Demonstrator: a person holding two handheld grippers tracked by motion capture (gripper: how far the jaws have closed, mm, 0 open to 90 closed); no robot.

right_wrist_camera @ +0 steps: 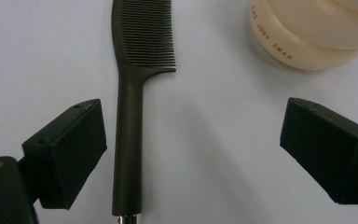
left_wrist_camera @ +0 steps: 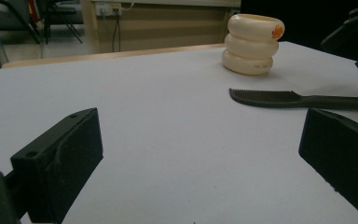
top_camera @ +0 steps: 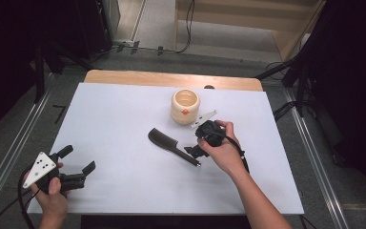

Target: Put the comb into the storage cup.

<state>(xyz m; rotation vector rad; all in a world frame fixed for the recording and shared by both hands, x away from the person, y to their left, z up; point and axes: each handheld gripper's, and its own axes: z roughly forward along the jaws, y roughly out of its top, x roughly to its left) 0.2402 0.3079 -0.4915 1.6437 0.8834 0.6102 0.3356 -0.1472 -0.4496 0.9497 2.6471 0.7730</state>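
The right gripper [top_camera: 196,149] is held above the white table [top_camera: 124,124], in the person's right hand [top_camera: 224,150], whose forearm enters from the bottom edge of the high view and angles up and to the left. The hand wraps the gripper body from the right side, with the wrist bent so that the gripper points down at the table surface. In the right gripper view, its two black jaws stand wide apart and grip nothing. The handle of the dark comb [right_wrist_camera: 130,140] lies on the table between them, just beside the left-hand jaw as that view shows it; whether that jaw touches the handle cannot be told. The comb's teeth point away from the gripper, toward the top of that view.

The comb [top_camera: 171,145] lies flat near the middle of the table, set diagonally in the high view, with the toothed end at upper left and the handle end at lower right, under the right gripper. A cream ringed cup [top_camera: 185,106] stands upright just beyond the comb, apart from it.

The left gripper [top_camera: 78,174] rests low at the near left edge of the table, held in the left hand [top_camera: 50,191] and pointing right across the surface. Its jaws are spread wide, with only bare table between them.
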